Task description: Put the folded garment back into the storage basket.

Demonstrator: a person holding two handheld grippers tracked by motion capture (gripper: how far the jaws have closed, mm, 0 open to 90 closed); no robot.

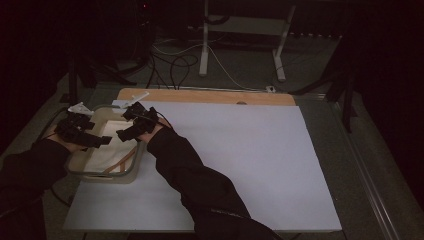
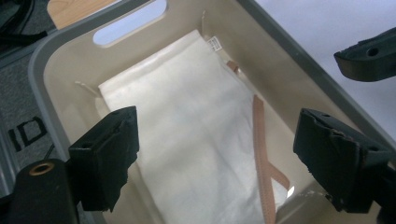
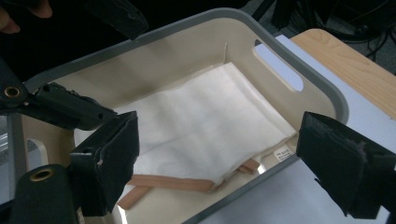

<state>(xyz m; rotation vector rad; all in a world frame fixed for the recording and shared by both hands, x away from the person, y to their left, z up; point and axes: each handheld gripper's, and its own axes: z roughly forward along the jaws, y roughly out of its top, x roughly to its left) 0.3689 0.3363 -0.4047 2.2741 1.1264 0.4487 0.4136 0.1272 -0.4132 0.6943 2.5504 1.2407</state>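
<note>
Cream fabric, a flat folded cloth bag (image 2: 187, 140), lies on the floor of a beige plastic bin (image 2: 280, 60) with a grey rim and slot-shaped handle cut-outs in its short walls. The cloth is soft and matte with faint creases, roughly rectangular, and a small white label sits at one corner. Brown flat straps (image 2: 261, 158), ribbon-like and crossed near one end, lie along one long edge of the bag, touching it and the bin floor. The bin stands at the near left corner of the worktop (image 1: 240, 150), which is covered by a smooth pale sheet, with a strip of bare light wood along its far edge. The left gripper (image 2: 215, 144) hangs over the bin with its black, rough-edged foam pads well apart and nothing between them; the bag lies below. The right gripper (image 3: 219, 158) hovers over the opposite side of the bin, its jaws likewise spread wide and empty. In the high view both dark-sleeved forearms reach in over the bin.
</note>
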